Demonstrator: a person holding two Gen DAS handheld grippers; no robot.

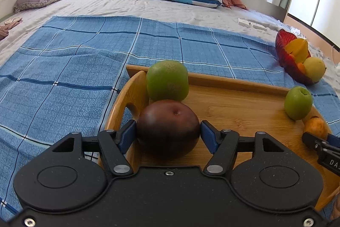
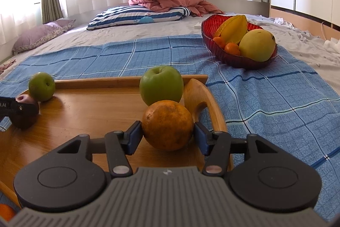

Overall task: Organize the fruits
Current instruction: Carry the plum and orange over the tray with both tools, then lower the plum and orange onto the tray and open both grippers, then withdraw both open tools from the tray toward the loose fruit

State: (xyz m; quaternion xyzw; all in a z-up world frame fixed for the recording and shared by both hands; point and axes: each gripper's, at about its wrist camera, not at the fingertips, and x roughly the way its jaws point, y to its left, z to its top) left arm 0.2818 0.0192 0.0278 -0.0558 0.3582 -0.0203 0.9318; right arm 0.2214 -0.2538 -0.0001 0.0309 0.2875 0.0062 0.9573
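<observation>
A wooden tray (image 1: 244,107) lies on a blue checked cloth. At its left end a dark red apple (image 1: 167,129) rests on the tray floor between the blue pads of my left gripper (image 1: 168,131), which stand right at its sides, open. A green apple (image 1: 167,80) sits just behind it. At the tray's right end (image 2: 85,112) an orange (image 2: 167,124) rests between the pads of my right gripper (image 2: 167,131), also open, with a sliver of gap at the right pad. Another green apple (image 2: 161,85) stands behind the orange.
A red glass bowl (image 2: 238,61) on the cloth, right of the tray, holds a star fruit, a yellow mango and small oranges. Pillows and a pink blanket lie at the far end of the bed. The tray's raised handles (image 2: 201,99) flank both fruits.
</observation>
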